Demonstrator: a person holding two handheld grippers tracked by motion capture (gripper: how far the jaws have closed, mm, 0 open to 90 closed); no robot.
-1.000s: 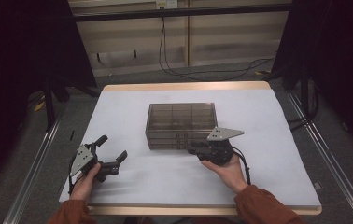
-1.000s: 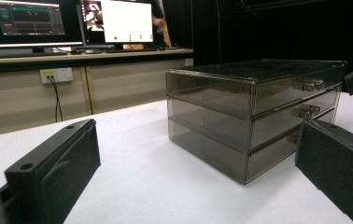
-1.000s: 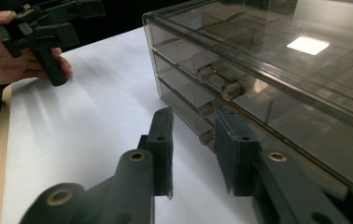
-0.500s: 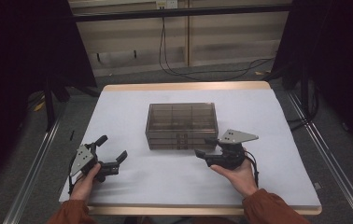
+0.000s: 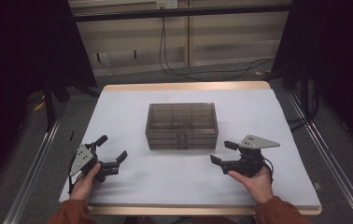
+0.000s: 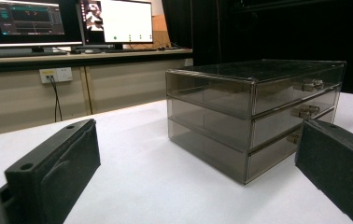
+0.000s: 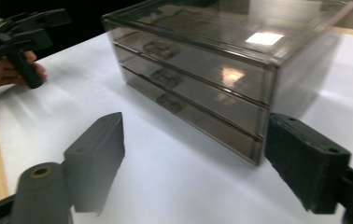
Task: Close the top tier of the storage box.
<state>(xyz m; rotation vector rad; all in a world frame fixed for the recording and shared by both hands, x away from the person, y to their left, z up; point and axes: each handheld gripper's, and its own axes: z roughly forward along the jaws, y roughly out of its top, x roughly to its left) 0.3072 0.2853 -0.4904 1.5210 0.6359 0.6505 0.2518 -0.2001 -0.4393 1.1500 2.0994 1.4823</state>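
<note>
While both grippers rest near the front edge of the white table (image 5: 132,100), one smoky see-through plastic box (image 5: 181,125) sits in the middle of it, closer to the back edge. It is a boxy shape with three flat drawers, all pushed in, each with a small handle. The left gripper (image 5: 111,151) has its jaws wide apart and holds nothing. The right gripper (image 5: 222,152) has just been opening its jaws, and nothing is between them. The left gripper view shows two computer screens (image 6: 67,21) on a desk behind.

One drawer box (image 5: 181,125) with three drawers, two tools.
</note>
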